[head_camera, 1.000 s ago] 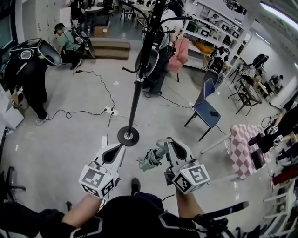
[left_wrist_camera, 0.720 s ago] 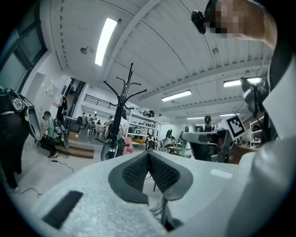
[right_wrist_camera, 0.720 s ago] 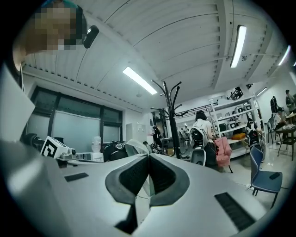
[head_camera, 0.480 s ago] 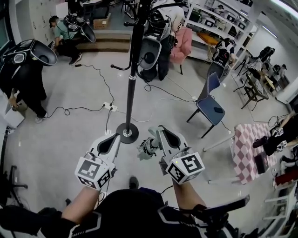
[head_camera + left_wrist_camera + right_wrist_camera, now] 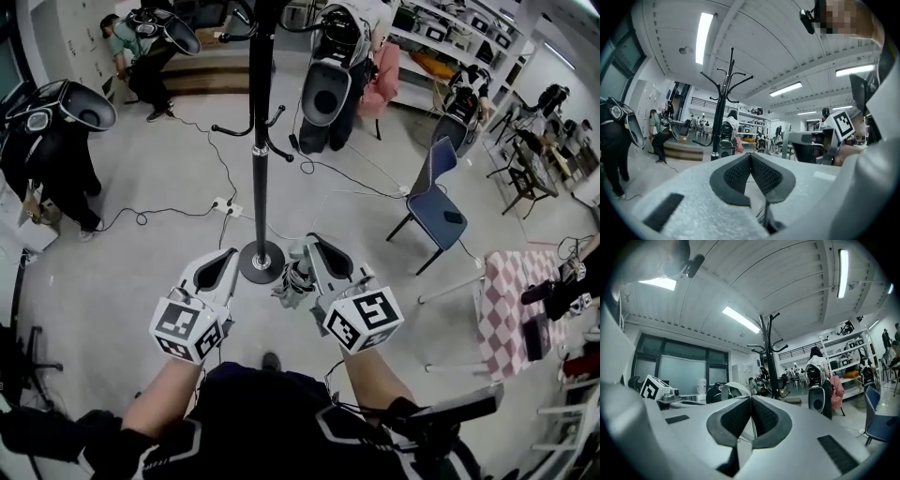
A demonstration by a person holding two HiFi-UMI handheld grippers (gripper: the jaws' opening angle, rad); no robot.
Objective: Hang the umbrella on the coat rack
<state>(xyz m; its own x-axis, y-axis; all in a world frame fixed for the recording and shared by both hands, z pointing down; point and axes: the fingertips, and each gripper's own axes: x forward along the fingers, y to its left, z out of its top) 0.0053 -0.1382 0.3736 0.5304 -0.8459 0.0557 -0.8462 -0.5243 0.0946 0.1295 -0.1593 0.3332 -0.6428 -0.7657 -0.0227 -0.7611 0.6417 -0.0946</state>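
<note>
The right gripper (image 5: pixel 309 247) is clamping the folded grey-green fabric umbrella (image 5: pixel 294 282) by its pale strap (image 5: pixel 732 387) near the black metal coat rack (image 5: pixel 260 159), while the left gripper (image 5: pixel 227 256) is sitting closed and empty.

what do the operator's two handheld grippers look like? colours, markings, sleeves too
The left gripper and right gripper match: pale grey, rough-textured wedge shells tapering to two jaws lined with black ribbed pads. Each has a white cube with black square markers at the rear. The person wears a black top with thin white trim; the forearms are uncovered.
</note>
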